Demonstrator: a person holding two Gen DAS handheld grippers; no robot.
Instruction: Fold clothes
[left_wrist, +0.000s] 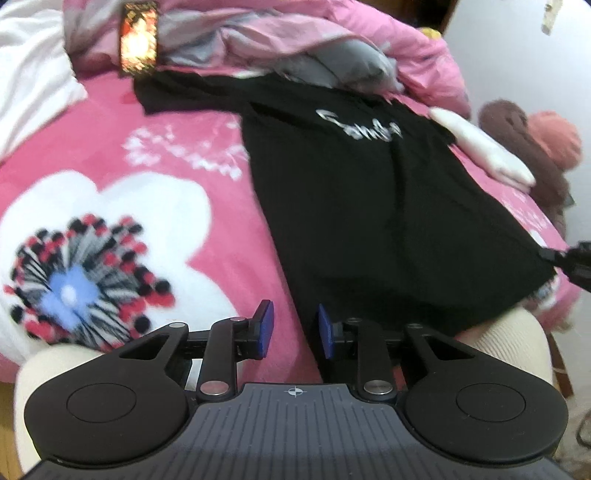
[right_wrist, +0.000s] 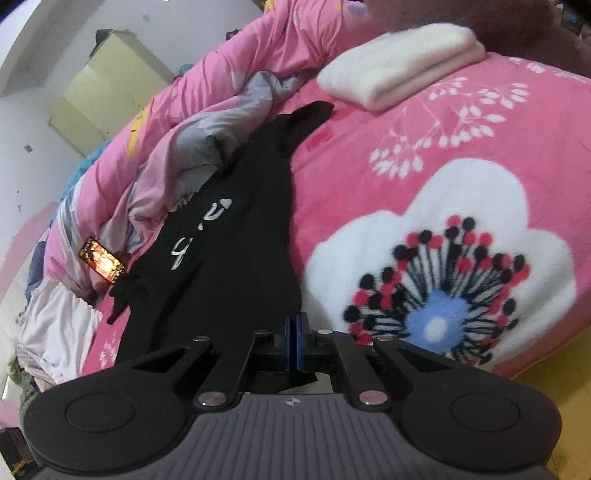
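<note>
Your black T-shirt lies spread face up on the pink flowered blanket, silver script across its chest, one short sleeve reaching out flat toward the far left. Its hem comes right to the near edge of the bed, where your left gripper sits with its blue pads apart, the hem's left corner just beside the right-hand pad. Your right gripper has its pads pressed together on the hem's other corner; in the left view it shows as a black tip at the shirt's right edge. The far side is crowded: a bunched pink and grey quilt overlaps the collar, and a folded white cloth lies near the right sleeve. Left of the shirt, the blanket lies open and flat. A brown plush toy sits past the bed's right edge.
</note>
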